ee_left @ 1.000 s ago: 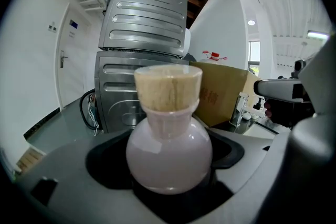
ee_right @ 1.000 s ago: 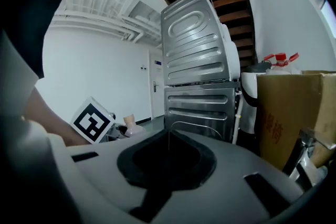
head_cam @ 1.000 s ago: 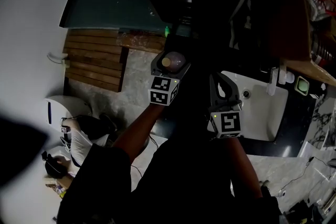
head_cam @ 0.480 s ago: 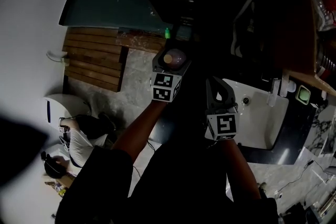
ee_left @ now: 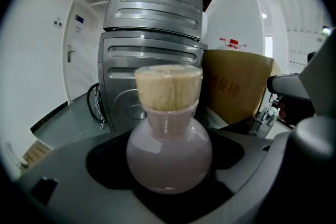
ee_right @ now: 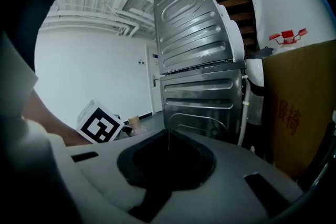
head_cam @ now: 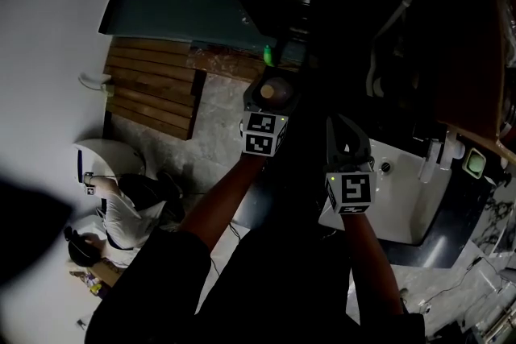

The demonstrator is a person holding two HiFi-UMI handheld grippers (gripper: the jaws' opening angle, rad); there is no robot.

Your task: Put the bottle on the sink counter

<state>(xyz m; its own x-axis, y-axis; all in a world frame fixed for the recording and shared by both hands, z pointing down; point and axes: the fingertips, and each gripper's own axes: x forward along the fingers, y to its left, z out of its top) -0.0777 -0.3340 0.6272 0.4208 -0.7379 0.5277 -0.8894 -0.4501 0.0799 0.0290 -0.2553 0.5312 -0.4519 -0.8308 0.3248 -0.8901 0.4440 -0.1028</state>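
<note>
Steadily, the person is carrying the bottle (ee_left: 169, 152) toward the washbasin; the left gripper (head_cam: 272, 95) is clamping its jaws on the round, pale-pink belly, and the cork stopper (ee_left: 168, 86) is standing clear above them. The right gripper (ee_right: 168, 152) is travelling alongside with its jaws pressed together and nothing between them. Over the last second both grippers are keeping their places in front of the body while the head view is swinging; the white sink (head_cam: 403, 201) is sliding lower and to the right, and the wooden slats (head_cam: 153, 93) at left are drifting slightly rightward. That is reading as a carry in progress, not a placement; the bottle is hanging in the air, well apart from the dark sink counter (head_cam: 458, 209), with the right gripper lying between the two. A ribbed metal appliance (ee_left: 152, 34) and a brown carton (ee_left: 236, 86) are filling the left gripper view beyond the bottle; the set-down is waiting, by this reading, on a swing to the right.
</note>
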